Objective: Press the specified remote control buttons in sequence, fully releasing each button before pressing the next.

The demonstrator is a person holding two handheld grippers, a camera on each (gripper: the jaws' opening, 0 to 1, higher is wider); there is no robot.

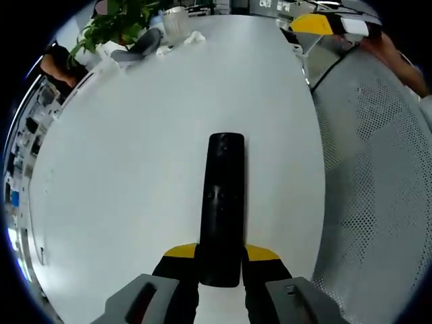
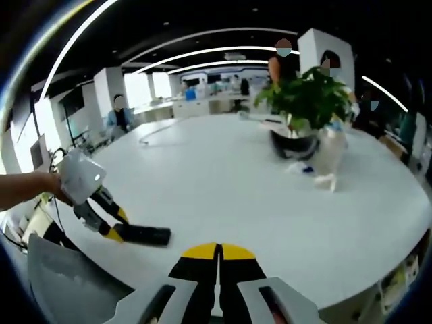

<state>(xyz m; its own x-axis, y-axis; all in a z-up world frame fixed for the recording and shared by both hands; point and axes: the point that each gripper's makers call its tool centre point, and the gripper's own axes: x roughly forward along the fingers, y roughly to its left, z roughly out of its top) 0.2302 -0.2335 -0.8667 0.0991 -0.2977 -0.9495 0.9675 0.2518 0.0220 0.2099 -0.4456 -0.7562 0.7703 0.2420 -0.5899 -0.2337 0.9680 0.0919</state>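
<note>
Remote (image 1: 221, 209) lies flat on the white table (image 1: 135, 169), near end clamped between our left gripper (image 1: 221, 260) jaws; right gripper (image 2: 218, 260) jaws closed, empty, so we'd descend tip-first on one button.

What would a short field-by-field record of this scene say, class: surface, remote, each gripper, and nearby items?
surface: white table
remote: black remote control, lying flat on the table, one end between the left gripper's jaws
left gripper: shut on the remote control
right gripper: shut, holding nothing, above the table
nearby items: potted plant at the table's far side
</note>
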